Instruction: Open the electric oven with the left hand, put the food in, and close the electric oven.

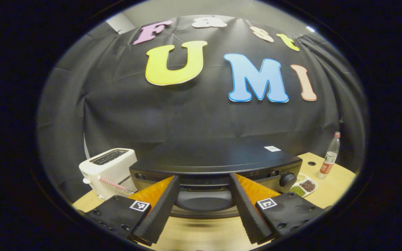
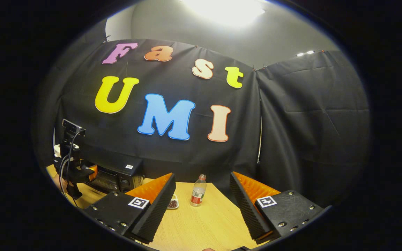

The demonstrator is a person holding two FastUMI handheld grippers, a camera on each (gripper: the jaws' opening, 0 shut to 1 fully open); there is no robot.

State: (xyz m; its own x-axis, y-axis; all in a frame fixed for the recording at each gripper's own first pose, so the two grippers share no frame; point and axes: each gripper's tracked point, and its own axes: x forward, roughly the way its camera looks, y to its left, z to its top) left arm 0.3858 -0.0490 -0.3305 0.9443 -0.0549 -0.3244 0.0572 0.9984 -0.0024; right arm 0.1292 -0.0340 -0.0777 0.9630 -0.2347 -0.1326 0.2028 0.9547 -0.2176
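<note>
At the lower centre of the left gripper view, the black electric oven [image 1: 218, 160] sits closed on the wooden table [image 1: 204, 232]; the left gripper [image 1: 204, 205] spreads wide, empty, framing its door for opening.

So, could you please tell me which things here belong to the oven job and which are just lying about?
For the job:
electric oven, door closed
left gripper, open, facing the oven
right gripper, open

Lying about:
toaster
plastic bottle
divided dish of beans
wooden table
</note>
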